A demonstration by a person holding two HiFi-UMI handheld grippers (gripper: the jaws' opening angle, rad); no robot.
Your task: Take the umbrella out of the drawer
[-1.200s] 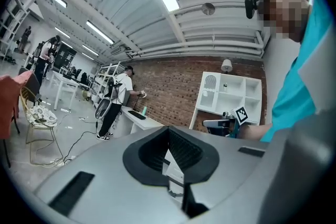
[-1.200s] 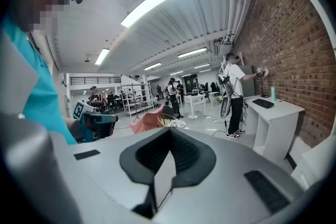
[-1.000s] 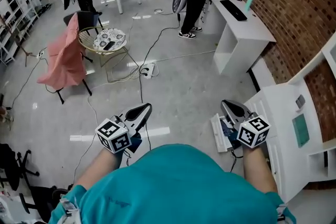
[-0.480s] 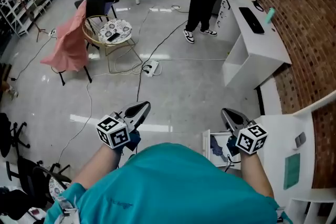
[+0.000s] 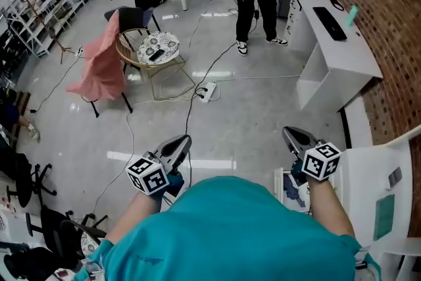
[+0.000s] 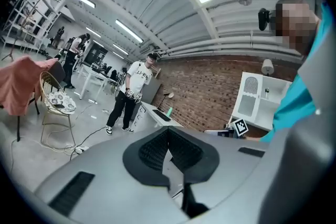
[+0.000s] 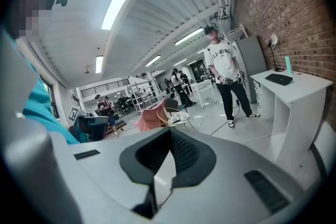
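While both hands hang over the pale grey floor (image 5: 250, 122), the left gripper (image 5: 183, 140) has its jaws pressed together on nothing, and the right gripper (image 5: 291, 135) is the same, closed and empty. The only writing on show is dark lettering across the standing person's white T-shirt (image 7: 223, 55), too small to read. Under the right gripper sits the open white drawer (image 5: 279, 184) with a dark blue thing (image 5: 294, 186) inside. Whether that's the umbrella, can't tell. Since a second ago the drawer has slid closer to the teal shirt (image 5: 230, 233), and the T-shirted person now faces this way.
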